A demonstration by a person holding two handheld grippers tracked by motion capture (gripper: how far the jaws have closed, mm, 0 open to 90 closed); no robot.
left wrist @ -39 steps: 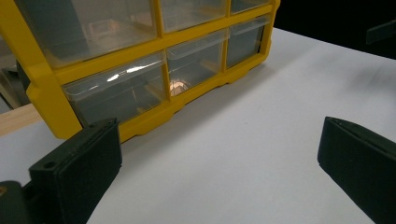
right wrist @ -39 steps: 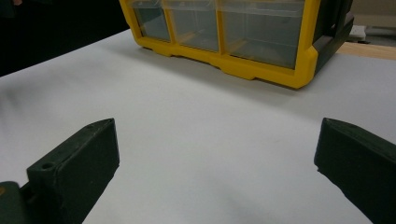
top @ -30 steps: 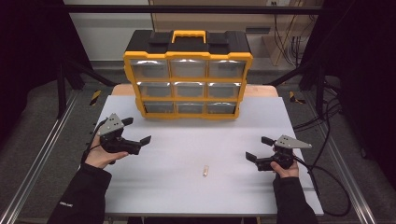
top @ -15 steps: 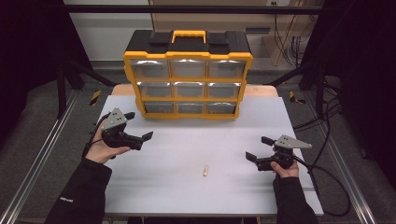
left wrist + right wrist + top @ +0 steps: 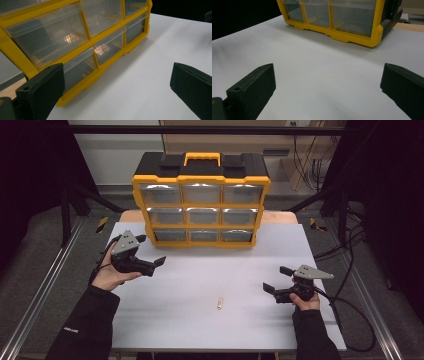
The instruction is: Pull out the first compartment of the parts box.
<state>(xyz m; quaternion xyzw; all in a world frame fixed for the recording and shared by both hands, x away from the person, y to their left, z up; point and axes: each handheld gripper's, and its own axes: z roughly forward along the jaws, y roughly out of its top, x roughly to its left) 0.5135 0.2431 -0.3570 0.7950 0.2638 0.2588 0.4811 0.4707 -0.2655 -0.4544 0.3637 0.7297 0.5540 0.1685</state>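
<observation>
Reaching: the drawer organiser (image 5: 201,202) is approached by the left gripper (image 5: 150,251), fingers spread wide, nothing held.
Waiting: the right gripper (image 5: 276,280) is held low, fingers wide apart, empty.
Remaining: no drawer is opened yet; the small peg (image 5: 219,303) lies untouched on the counter (image 5: 200,330), between both grippers' fingers.

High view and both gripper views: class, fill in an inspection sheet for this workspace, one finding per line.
Surface: white table, mostly bare, with wooden edge strip behind it.
Job's things: yellow drawer cabinet at the back, nine clear drawers, all shut; small pale part lying loose near the front.
Clutter: nothing seen.
Grippers: left gripper open, raised, close to the cabinet's lower left corner; right gripper open, low over the table, right of the small part; neither holds anything.
Cables: one trails from each gripper; black cables lie on the floor at right.
Surroundings: dark frame bars, grey floor, yellow-black tape marks.
</observation>
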